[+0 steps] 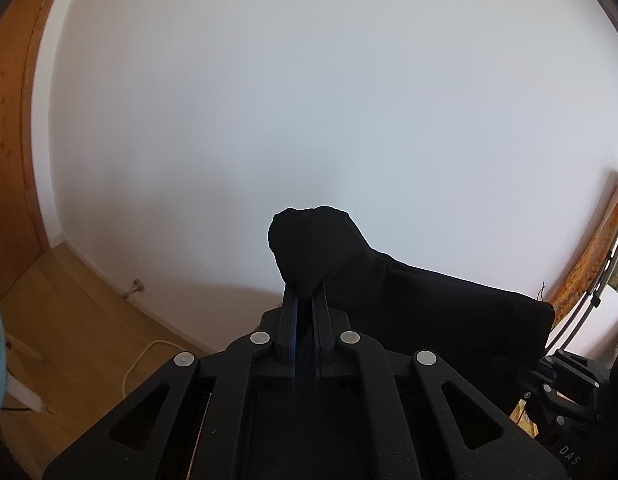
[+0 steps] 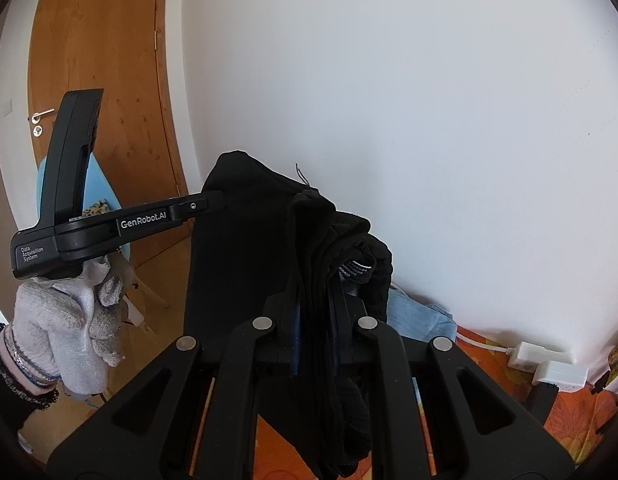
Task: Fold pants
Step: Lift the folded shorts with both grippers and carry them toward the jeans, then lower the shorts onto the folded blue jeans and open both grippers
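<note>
Pants (image 2: 245, 264) black, waistband cord (image 2: 355, 268) striped black-white. Glove (image 2: 65, 332) white-grey knit. Bedcover (image 2: 493, 364) orange, floral; door (image 2: 105, 52) brown wood.

Black pants (image 2: 245, 264), bunched, held aloft, hanging in folds

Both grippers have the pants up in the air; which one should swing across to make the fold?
Probably the left hand-held gripper: it pinches only a small bunch of the black pants, while the right hand-held gripper clamps the thick waistband stack.
</note>
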The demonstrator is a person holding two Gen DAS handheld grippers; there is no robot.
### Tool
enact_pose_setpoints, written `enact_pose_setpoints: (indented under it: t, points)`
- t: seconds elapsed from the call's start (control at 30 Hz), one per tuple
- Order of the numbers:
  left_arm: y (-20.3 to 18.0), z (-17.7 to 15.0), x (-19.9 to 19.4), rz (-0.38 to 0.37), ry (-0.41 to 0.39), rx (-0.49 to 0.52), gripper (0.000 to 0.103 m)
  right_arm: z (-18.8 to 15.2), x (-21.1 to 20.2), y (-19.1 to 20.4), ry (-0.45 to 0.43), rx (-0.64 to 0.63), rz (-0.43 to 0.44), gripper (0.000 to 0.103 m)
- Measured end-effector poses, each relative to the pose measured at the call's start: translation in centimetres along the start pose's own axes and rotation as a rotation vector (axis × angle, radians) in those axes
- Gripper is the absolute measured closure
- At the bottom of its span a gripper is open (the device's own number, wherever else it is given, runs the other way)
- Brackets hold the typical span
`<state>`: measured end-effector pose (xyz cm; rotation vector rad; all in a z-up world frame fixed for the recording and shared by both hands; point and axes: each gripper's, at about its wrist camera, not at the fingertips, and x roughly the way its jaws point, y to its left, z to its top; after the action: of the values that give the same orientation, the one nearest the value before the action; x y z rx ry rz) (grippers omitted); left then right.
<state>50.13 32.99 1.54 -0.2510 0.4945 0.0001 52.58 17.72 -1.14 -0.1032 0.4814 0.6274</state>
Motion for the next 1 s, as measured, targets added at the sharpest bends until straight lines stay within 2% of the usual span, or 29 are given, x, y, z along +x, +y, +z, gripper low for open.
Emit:
enact_pose_setpoints:
  t: [0.27,0.37,0.6,0.73,0.8,0.83,0.93,0.97,1.0]
  points:
    - [-0.4,-2.1,8.0,0.0,0.072,-0.007,0.099,-2.7,6.7,-4.6,0.043,0.079,-0.04,0.092]
    - [-0.2,-2.7,10.2,0.008,0.095,-0.01,0.099,-3.6,8.8,-7.5,0.063,0.135,-0.049,0.092]
    - [0.7,-3.6,15.4,0.049,0.148,-0.021,0.099,-5.1,12.3,-12.5,0.114,0.209,-0.077,0.092]
    - [1.1,-3.7,17.9,0.067,0.19,-0.021,0.099,-5.8,13.6,-14.3,0.178,0.24,-0.125,0.087]
    - [1.1,-4.0,18.8,0.08,0.207,-0.022,0.098,-6.0,13.8,-15.1,0.189,0.228,-0.194,0.075]
    - [1.1,-4.1,19.0,0.092,0.213,-0.023,0.098,-6.0,13.8,-15.4,0.192,0.223,-0.213,0.061]
    - [1.2,-4.0,19.6,0.117,0.222,-0.024,0.091,-5.6,12.9,-16.0,0.172,0.212,-0.263,0.058]
    - [1.2,-3.9,19.8,0.112,0.228,-0.033,0.083,-5.4,12.7,-16.1,0.168,0.211,-0.255,0.058]
    - [1.2,-3.7,19.7,0.11,0.229,-0.045,0.069,-5.3,12.4,-15.9,0.165,0.204,-0.246,0.058]
